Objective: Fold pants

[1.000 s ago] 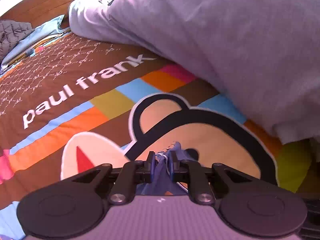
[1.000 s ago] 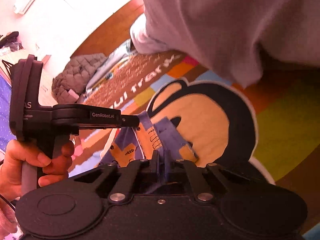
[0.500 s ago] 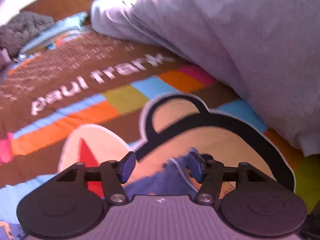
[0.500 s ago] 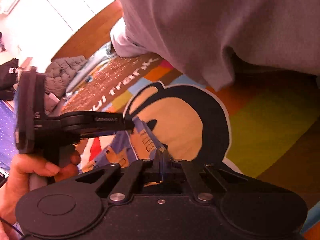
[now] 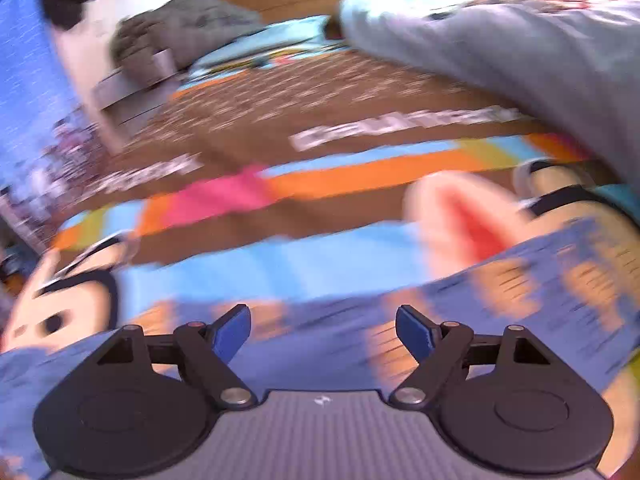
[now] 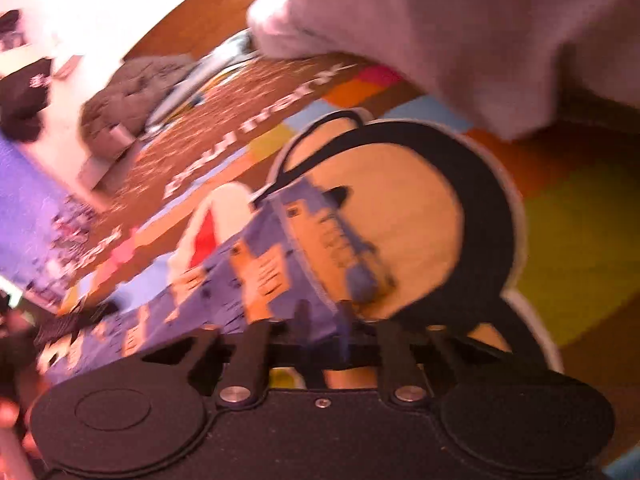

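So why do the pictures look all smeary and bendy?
Left wrist view: motion blur smears the blanket lettering and the pants; the left gripper stays sharp. Right wrist view: blurred too, with a pink-orange tint and blown-out white at top left. Both fisheye views bend straight lines near the edges.

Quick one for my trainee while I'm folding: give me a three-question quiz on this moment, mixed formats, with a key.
1. True or false: the left tool is shut on the pants.
2. Multiple choice: the pants lie on A) a bare wooden floor, B) the cartoon-print bedspread, C) a metal tray.
3. Fill in: the pants are purple-blue with ____ patches.

Key: 1 false, its fingers stand wide apart with nothing between them; 2 B; 3 orange.
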A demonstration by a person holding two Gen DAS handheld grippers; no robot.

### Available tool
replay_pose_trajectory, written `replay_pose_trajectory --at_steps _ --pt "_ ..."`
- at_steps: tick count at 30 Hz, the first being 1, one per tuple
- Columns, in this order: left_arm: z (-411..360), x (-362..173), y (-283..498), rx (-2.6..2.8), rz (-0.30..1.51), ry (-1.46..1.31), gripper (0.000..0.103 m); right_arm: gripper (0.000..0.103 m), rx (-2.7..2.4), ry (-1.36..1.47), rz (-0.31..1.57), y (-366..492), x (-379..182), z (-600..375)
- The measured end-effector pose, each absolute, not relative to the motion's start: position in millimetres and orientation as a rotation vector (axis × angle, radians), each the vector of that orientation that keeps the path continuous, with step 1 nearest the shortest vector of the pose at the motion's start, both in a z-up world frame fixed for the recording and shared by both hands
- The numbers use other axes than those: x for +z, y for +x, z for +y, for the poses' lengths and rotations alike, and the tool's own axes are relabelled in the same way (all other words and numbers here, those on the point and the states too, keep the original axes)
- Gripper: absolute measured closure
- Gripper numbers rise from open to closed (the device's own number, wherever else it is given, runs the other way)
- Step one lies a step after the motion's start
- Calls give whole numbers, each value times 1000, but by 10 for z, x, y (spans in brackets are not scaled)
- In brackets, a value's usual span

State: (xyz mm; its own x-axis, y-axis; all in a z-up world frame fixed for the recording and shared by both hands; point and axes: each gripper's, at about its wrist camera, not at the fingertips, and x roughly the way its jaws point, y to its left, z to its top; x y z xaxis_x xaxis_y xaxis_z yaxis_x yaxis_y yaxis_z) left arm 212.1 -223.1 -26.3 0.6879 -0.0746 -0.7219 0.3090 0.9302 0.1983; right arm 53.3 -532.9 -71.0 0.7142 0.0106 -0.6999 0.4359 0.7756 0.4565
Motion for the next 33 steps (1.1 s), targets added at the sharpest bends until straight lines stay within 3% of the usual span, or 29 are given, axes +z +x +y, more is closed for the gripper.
replay_pose_trajectory --at_steps 2,4,6,11,15,20,26,29,30,31,33 --pt "-1795 -177 2140 -141 779 316 14 63 -338 589 743 511 -664 -5276" --pt "-1399 -89 2173 -88 781 291 2 46 -340 544 715 485 -598 -5197" --pt "-1044 -1 2220 -15 787 271 1 43 -337 444 691 486 -504 -5030" --pt "-478 136 2293 45 816 234 1 17 -224 103 650 624 -316 -4316" --pt "-436 146 2479 -34 826 208 1 14 -125 -172 664 710 -381 -3680" --pt "-643 -123 2833 -177 866 272 17 21 -143 -360 685 768 -492 -3368" --pt "-904 -489 3246 -289 952 354 41 25 -98 -141 694 989 -499 -3810" --pt "-928 -495 3347 -359 998 332 68 28 -87 -41 745 1095 -623 -4044" --pt "-958 -485 3353 -386 1016 341 85 28 -96 -7 769 1105 -663 -4103" --pt "-1000 -479 3348 -404 1025 358 93 28 -99 30 785 1122 -693 -4159" --pt "-1128 -485 3288 -380 1009 443 96 28 -98 84 788 1110 -718 -4227"
